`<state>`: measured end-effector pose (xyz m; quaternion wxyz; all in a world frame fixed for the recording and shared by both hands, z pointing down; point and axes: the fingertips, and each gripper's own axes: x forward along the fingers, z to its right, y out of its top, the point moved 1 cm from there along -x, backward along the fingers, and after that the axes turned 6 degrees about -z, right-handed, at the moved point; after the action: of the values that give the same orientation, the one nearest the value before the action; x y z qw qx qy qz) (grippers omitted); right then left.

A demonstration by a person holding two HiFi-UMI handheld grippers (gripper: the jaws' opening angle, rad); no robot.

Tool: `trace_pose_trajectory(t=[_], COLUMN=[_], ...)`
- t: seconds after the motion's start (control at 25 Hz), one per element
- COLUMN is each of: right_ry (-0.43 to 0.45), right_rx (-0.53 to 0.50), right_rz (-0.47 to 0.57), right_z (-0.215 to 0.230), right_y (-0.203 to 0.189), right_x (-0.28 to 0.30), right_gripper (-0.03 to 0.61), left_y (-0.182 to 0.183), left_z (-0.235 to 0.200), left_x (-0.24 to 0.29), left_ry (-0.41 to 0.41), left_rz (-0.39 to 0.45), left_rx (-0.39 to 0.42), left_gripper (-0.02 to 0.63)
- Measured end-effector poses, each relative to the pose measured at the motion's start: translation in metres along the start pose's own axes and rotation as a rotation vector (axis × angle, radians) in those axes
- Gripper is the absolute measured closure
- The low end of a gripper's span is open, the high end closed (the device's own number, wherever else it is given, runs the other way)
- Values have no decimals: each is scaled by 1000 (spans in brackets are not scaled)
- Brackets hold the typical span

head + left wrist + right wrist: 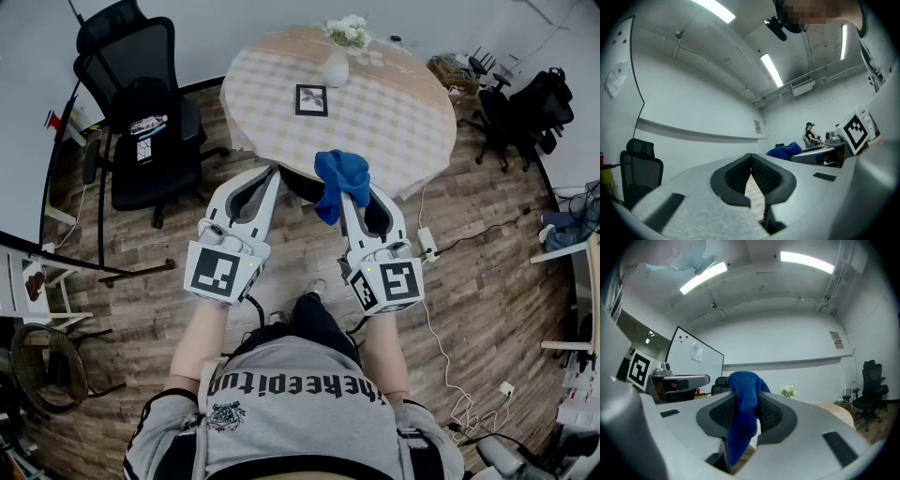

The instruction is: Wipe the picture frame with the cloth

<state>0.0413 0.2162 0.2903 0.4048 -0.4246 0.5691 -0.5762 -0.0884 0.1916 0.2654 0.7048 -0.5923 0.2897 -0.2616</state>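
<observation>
A small dark picture frame lies flat on the round table with a checked cloth cover, just in front of a white vase of flowers. My right gripper is shut on a blue cloth, held short of the table's near edge; the blue cloth hangs down between its jaws. My left gripper is beside it, shut with nothing held, its tips meeting. Both point up and away toward the table.
A black office chair stands left of the table. More dark chairs and bags sit at the right. Cables and a power strip lie on the wooden floor near my right side. A white stool is at far left.
</observation>
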Motion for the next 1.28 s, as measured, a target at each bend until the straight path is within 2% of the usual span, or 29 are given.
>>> trace_pose_trajectory(t=[0.6,1.28], right_ry=[26,108], right_rx=[-9,1], right_rz=[-6,19], right_z=[32,102], right_y=[0,5], right_x=[26,83], right_gripper=[466,462], left_y=[-5,-8], left_z=[-4,-14], left_x=[42,122], left_ry=[8,89], left_rz=[-5,0], left_rx=[-5,18], left_gripper=[597,597])
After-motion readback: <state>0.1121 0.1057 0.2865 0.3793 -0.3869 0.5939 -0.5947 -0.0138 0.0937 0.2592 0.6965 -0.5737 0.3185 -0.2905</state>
